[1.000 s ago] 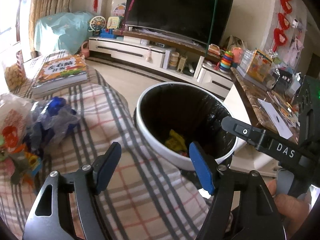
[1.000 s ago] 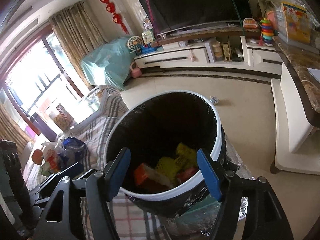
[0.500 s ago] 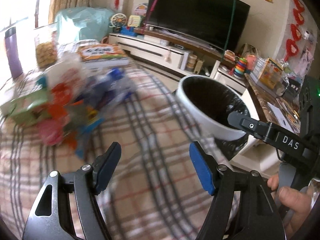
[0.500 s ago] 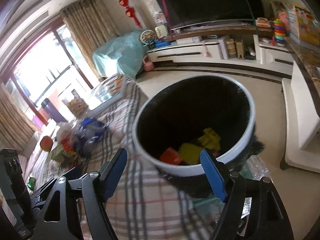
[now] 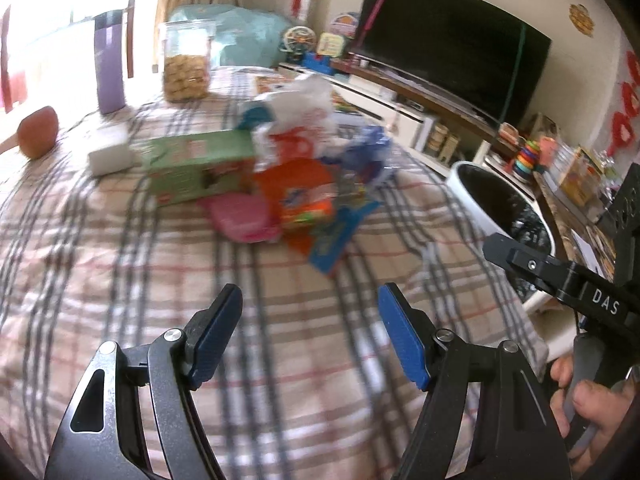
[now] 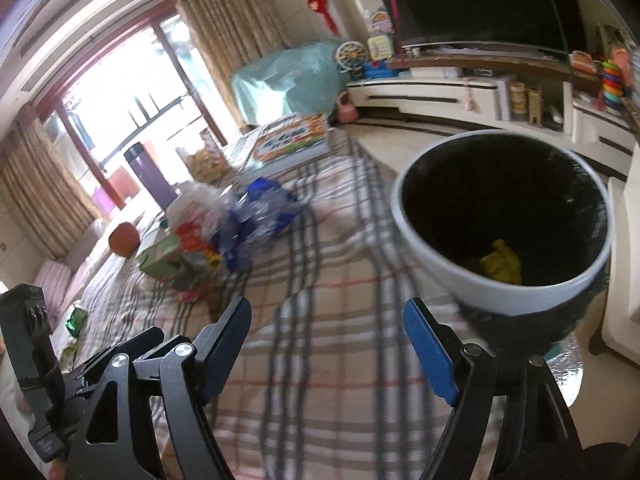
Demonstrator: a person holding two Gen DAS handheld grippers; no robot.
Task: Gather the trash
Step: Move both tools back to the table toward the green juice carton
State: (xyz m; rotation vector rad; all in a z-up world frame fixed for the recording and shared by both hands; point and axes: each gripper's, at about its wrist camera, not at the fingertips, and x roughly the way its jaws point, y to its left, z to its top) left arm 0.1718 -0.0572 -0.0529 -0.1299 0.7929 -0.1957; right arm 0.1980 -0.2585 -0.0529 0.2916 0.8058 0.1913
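Note:
A pile of trash lies on the plaid tablecloth (image 5: 120, 248): a green carton (image 5: 200, 168), an orange packet (image 5: 304, 196), a pink item (image 5: 244, 216), a flat blue wrapper (image 5: 340, 236) and a white plastic bag (image 5: 304, 108). My left gripper (image 5: 310, 300) hovers open over bare cloth, short of the pile. The white bin with a black liner (image 6: 440, 280) stands at the table's right edge, with yellow trash (image 6: 500, 266) inside. My right gripper (image 6: 326, 312) is open over the cloth beside the bin, nothing between its fingers. The pile (image 6: 200, 236) sits far to its left.
A purple bottle (image 5: 110, 64), a snack jar (image 5: 186, 64), a white box (image 5: 110, 152) and a brown round object (image 5: 40, 132) stand behind the pile. A picture book (image 6: 292, 140) lies at the table's far end. A TV (image 5: 452, 40) and cabinet line the wall.
Both grippers have swung left, away from the bin and over the table. The pile now fills the middle of the left wrist view. The right jaws have spread a little wider.

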